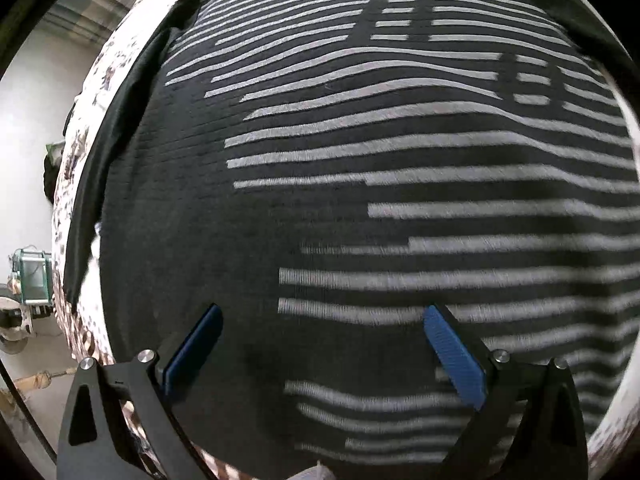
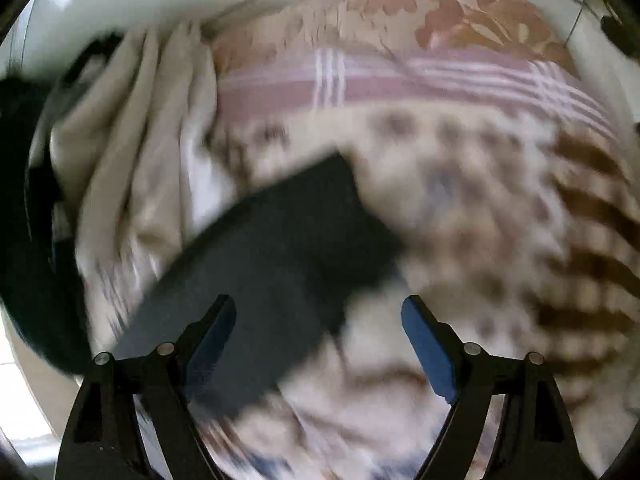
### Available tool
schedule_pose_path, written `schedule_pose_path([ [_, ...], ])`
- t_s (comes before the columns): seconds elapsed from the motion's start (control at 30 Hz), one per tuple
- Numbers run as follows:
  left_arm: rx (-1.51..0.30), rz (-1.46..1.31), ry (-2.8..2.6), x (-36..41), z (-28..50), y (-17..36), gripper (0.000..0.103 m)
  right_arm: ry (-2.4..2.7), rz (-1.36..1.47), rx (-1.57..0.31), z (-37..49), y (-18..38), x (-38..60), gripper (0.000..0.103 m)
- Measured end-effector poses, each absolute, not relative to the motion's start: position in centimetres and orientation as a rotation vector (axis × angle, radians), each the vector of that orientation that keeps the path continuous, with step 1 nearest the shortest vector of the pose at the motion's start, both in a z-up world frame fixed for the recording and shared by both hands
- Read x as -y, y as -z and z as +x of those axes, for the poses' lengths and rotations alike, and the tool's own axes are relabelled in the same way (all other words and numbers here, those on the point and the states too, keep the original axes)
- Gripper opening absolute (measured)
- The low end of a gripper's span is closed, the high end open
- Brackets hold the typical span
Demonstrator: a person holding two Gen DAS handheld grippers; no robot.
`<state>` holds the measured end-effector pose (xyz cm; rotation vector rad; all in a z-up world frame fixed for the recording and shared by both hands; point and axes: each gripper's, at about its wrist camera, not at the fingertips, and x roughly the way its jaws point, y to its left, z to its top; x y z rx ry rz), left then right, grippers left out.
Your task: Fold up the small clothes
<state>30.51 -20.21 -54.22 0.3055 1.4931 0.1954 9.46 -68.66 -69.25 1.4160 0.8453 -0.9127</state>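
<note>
A black top with grey stripes (image 1: 360,152) lies spread flat on a brown-and-white patterned bed cover (image 1: 72,168) and fills the left wrist view. My left gripper (image 1: 323,310) hangs just above its lower part, open, with nothing between the blue pads (image 1: 452,356). The right wrist view is blurred. There a plain dark piece of cloth (image 2: 280,248), perhaps a sleeve, lies slanted across the patterned cover (image 2: 500,220). My right gripper (image 2: 319,300) stands open above its lower end, its pads clear of the cloth.
A pale floor with a small green-framed stand (image 1: 32,280) lies left of the bed. In the right wrist view, a rumpled beige cloth (image 2: 132,140) and a pink checked cloth (image 2: 360,80) lie at the far side by a white wall. A dark bundle (image 2: 24,200) sits at the left edge.
</note>
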Motion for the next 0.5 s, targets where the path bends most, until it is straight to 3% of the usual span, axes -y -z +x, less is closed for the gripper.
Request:
schedule_pose_path([
  [0.1, -1.492, 0.284, -0.206, 19.7, 31.5, 54.3, 0.103, 0.962, 1.414, -0.761, 10.3, 70.2, 70.6, 0.046],
  [0.13, -1.492, 0.28, -0.207, 19.5, 31.8, 54.2, 0.103, 1.002, 1.387, -0.742, 10.6, 70.0, 70.2, 0.019],
  [0.17, -1.487, 0.272, -0.207, 19.3, 32.1, 53.9, 0.103, 1.014, 1.372, -0.739, 10.7, 69.1, 70.7, 0.014],
  [0.5, -1.408, 0.156, -0.265, 12.8, 36.5, 50.7, 0.103, 0.804, 0.961, -0.761, 20.5, 52.2, 64.2, 0.013],
])
